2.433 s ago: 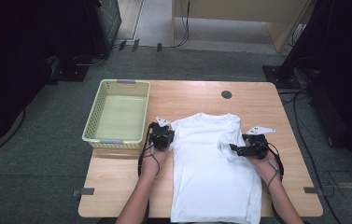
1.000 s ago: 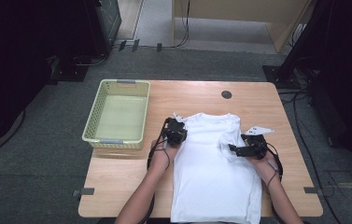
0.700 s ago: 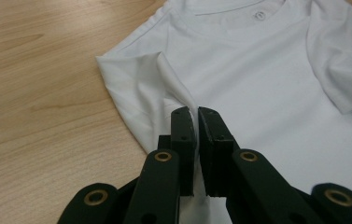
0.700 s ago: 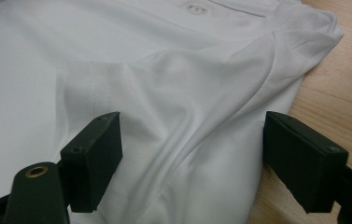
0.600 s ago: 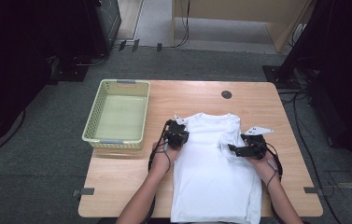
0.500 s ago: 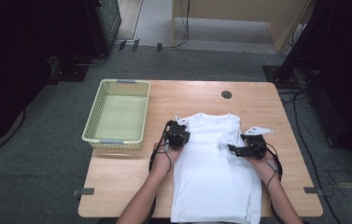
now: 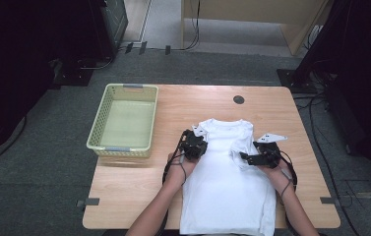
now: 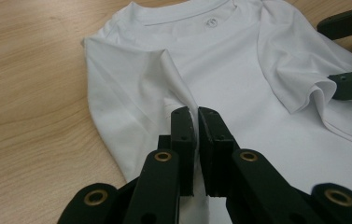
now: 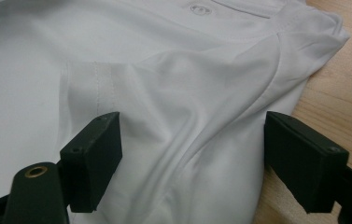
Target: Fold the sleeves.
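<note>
Right of the green basket point(image 7: 124, 123), our white T-shirt point(image 7: 227, 196) lies flat on the surface point(image 7: 134, 191). Left claw point(image 8: 196, 122) pinches a soft sleeve fold. Right claw point(image 9: 192, 144) gapes over limp, light cloth; hems give us the firmest hold.

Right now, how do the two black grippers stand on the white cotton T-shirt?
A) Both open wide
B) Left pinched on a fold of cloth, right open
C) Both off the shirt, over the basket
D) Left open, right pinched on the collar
B: the left gripper has its jaws closed on a ridge of the white T-shirt, while the right gripper has its jaws spread wide over the folded sleeve.
</note>
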The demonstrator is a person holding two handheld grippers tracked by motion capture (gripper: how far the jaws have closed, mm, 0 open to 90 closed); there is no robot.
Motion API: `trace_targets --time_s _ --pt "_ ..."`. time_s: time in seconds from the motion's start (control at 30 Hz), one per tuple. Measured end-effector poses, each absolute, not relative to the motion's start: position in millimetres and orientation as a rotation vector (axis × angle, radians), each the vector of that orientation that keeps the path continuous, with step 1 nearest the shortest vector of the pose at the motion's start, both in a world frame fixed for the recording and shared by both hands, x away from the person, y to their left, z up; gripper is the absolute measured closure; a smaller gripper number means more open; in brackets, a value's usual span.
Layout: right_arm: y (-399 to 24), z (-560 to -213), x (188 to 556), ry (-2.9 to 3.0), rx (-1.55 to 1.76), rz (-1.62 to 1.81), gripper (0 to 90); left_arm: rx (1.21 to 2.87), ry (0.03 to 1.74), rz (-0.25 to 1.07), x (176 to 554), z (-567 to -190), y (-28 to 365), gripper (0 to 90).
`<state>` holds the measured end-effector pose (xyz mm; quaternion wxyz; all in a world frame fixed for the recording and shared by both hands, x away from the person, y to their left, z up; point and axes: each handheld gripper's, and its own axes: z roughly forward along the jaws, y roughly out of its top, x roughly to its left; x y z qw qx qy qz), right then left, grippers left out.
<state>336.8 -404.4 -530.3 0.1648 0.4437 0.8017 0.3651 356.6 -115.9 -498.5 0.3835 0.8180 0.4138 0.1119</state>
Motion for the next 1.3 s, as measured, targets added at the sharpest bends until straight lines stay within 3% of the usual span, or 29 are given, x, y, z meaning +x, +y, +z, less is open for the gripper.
trace_targets --time_s 0.63,1.3 --pt "-404.2 -530.5 336.9 2.286 1.259 1.043 21.1 2.081 1.059 0.23 356.0 -494.5 -115.4 71.9" --pt "-403.7 -531.1 336.6 2.28 1.258 1.052 21.0 2.071 1.087 0.331 366.7 -496.4 -92.2 58.9"
